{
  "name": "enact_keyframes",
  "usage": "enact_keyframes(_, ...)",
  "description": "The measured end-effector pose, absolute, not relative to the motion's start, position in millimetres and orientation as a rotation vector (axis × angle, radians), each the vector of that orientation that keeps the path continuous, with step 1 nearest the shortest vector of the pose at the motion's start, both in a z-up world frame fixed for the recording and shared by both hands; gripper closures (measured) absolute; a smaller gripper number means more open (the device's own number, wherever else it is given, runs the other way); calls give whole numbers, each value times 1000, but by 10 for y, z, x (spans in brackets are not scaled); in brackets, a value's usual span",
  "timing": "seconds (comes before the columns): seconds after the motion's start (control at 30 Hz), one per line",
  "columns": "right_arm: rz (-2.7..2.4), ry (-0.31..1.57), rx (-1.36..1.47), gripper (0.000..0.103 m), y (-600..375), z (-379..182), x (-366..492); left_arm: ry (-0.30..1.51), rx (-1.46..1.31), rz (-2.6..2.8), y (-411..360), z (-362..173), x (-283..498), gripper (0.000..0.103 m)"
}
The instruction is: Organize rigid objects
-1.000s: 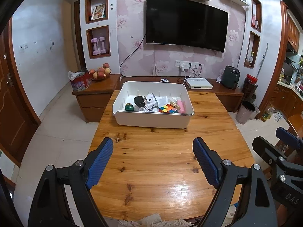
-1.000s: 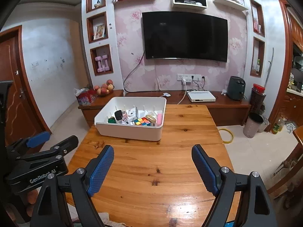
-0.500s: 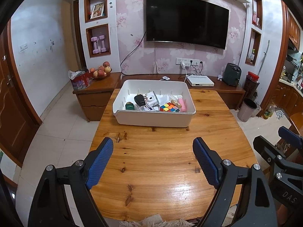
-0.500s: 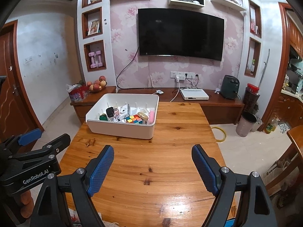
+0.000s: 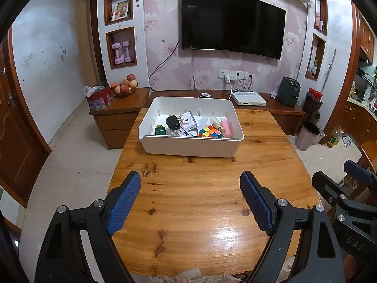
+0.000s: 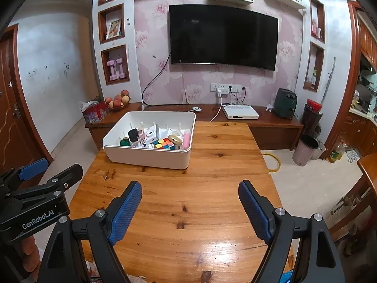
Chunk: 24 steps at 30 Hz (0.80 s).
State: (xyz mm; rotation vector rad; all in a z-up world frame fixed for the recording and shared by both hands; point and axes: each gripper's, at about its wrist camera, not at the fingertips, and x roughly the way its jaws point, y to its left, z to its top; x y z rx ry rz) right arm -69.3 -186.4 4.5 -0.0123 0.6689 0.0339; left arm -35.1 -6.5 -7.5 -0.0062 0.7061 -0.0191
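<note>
A white plastic bin (image 5: 192, 146) stands at the far end of the wooden table (image 5: 205, 200); it also shows in the right wrist view (image 6: 150, 158). Inside it lie a colourful puzzle cube (image 5: 210, 132), a black plug adapter (image 5: 172, 122), a small white box (image 5: 188, 120), a green item (image 5: 160, 130) and a pink item (image 5: 226, 128). My left gripper (image 5: 190, 199) is open and empty above the near table. My right gripper (image 6: 190, 204) is open and empty, to the right of the left one, well short of the bin.
A low wooden cabinet (image 5: 117, 115) with a fruit bowl (image 5: 124, 87) stands behind the table. A TV (image 5: 231, 23) hangs on the wall. A bin (image 5: 306, 135) stands on the floor at right. A wooden chair (image 6: 367, 167) is at far right.
Both grippers have drifted back and up slightly; in the right wrist view the bin has shifted a little. Both stay open and empty.
</note>
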Motion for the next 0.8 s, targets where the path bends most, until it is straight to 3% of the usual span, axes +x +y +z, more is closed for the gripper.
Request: enact_keyframes(0.8,37,689,-10,18,-1889,-20,-639,727,-13,-26,-75,-167,-327,15)
